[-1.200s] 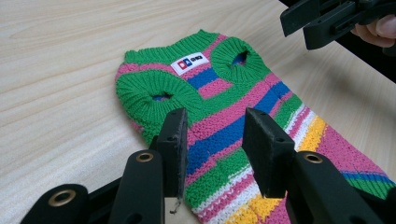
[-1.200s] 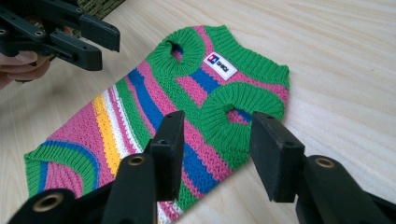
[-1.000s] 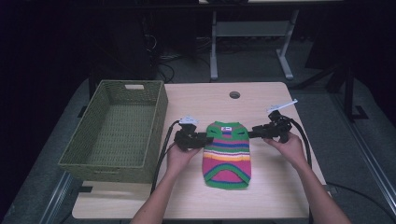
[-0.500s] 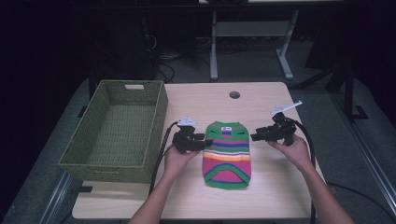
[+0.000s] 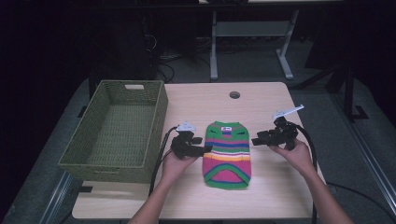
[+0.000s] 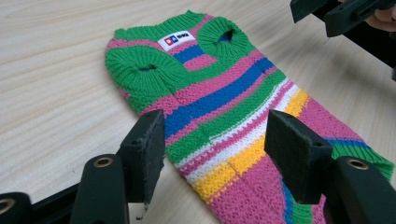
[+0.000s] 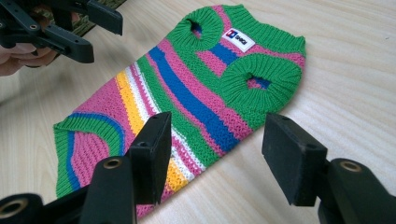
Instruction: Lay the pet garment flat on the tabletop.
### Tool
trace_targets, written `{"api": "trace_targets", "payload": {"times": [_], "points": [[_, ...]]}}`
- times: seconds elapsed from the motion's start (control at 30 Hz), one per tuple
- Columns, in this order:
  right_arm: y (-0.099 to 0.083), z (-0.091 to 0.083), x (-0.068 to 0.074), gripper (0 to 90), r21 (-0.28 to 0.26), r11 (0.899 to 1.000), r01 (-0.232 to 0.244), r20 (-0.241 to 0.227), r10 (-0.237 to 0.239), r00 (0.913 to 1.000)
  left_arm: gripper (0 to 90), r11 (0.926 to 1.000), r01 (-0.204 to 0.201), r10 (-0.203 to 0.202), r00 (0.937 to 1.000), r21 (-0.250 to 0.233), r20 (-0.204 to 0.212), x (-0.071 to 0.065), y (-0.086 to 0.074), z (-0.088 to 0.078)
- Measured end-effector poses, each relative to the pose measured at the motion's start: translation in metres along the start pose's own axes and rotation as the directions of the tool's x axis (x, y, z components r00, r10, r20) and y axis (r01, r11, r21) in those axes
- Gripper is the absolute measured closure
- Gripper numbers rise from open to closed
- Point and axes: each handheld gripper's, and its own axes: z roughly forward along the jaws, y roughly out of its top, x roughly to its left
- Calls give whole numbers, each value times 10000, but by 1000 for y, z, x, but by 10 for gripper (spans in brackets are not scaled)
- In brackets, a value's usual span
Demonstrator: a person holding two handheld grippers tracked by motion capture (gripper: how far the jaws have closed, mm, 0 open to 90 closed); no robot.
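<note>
Your striped sweater (image 5: pixel 227 154) lies flat at centre frame, with your left gripper (image 5: pixel 207 149) and right gripper (image 5: pixel 255 140) flanking it. Both sets of jaws have just been opening, nothing between them. The green basket (image 5: pixel 93 158) sits at left.

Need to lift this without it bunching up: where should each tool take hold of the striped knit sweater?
Grip the striped knit sweater at its two long side edges, just below the ribbed green armholes. It lies flat on the table, neck pointing away, so bring the left tool in from its left edge and the right tool from its right, both low and level. Both tools have just been opening, nothing between their jaws.
</note>
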Motion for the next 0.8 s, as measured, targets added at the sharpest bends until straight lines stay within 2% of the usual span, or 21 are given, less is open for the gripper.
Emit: {"api": "trace_targets", "payload": {"times": [0.47, 0.5, 0.63, 0.8], "points": [[-15, -9, 2, 366, -2, 10000, -30, 124, 31, 9999, 325, 9998, -175, 174, 9998, 94, 131, -11, -3, -7], [-17, -10, 3, 361, -19, 10000, -18, 116, 18, 9999, 318, 9999, -95, 92, 9994, 61, 334, -11, -4, -8], [-22, -14, 6, 354, 8, 10000, -61, 71, 61, 10000, 302, 10000, -86, 88, 9989, -45, 460, -13, -7, -10], [-29, -18, 8, 347, -76, 10000, 22, 59, -22, 10000, 275, 9999, -155, 153, 9990, 42, 424, -17, -12, -11]]}}
